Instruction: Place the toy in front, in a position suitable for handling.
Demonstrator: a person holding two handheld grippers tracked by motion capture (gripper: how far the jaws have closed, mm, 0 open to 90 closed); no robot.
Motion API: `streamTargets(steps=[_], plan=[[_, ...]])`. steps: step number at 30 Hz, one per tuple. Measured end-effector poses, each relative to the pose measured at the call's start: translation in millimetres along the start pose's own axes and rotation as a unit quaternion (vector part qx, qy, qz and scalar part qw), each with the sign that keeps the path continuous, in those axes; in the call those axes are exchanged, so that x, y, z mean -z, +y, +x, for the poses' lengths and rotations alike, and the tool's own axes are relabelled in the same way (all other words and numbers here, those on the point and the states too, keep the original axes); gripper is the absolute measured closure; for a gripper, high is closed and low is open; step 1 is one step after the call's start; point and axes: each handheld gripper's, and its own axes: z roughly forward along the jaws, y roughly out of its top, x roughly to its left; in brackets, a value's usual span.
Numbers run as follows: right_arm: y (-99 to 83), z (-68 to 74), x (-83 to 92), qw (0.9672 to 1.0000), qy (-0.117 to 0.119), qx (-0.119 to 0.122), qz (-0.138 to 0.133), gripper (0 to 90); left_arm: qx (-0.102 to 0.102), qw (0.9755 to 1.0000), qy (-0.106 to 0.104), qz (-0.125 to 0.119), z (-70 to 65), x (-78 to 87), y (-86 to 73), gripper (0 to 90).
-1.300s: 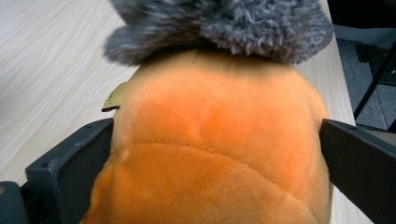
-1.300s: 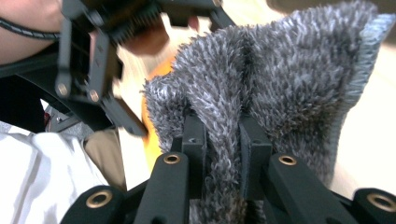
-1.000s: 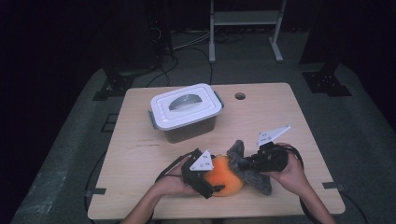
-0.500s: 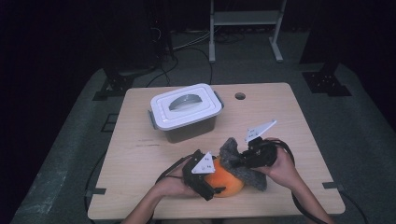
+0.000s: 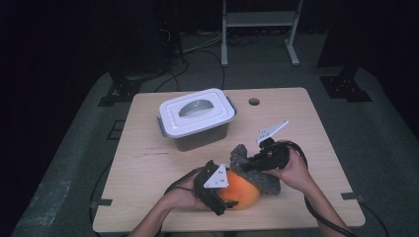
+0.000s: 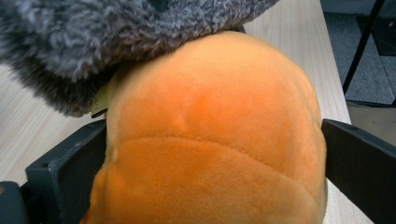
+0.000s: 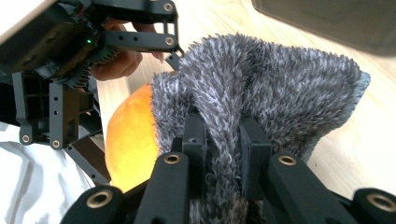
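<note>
An orange plush ball rests on the wooden table near its front edge. My left gripper is shut on the orange plush, a black jaw pressing each side. A fuzzy grey cloth lies partly over the orange plush. My right gripper is shut on a fold of the grey cloth, lifting it at the plush's upper right. The left gripper shows close by in the right gripper view, beside the orange plush.
A white lidded plastic box stands behind the grippers at the table's middle back. A round cable hole sits near the far edge. Bare wood lies left and right of the hands.
My right gripper has moved left toward the middle of the table, drawing the grey cloth over the orange plush. The left gripper has stayed still.
</note>
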Motion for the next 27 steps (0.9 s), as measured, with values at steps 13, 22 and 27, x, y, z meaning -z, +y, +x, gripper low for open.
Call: streamTargets(steps=[13,22,27], plan=[[-65.4,-17.4,12.9,0.9975,0.012,-0.068,-0.013,75.3,0.015,0.9999,-0.004,-0.002,4.1,0.2,-2.4,0.0],[-81.4,-4.5,27.6,0.9983,-0.004,-0.058,-0.012,75.3,0.033,0.9994,-0.004,-0.004,8.0,-0.5,-3.0,0.0],[-62.0,15.8,29.8,0.9995,-0.001,-0.018,-0.025,75.3,0.04,0.9992,-0.003,-0.004,9.0,-0.2,-3.6,0.0]])
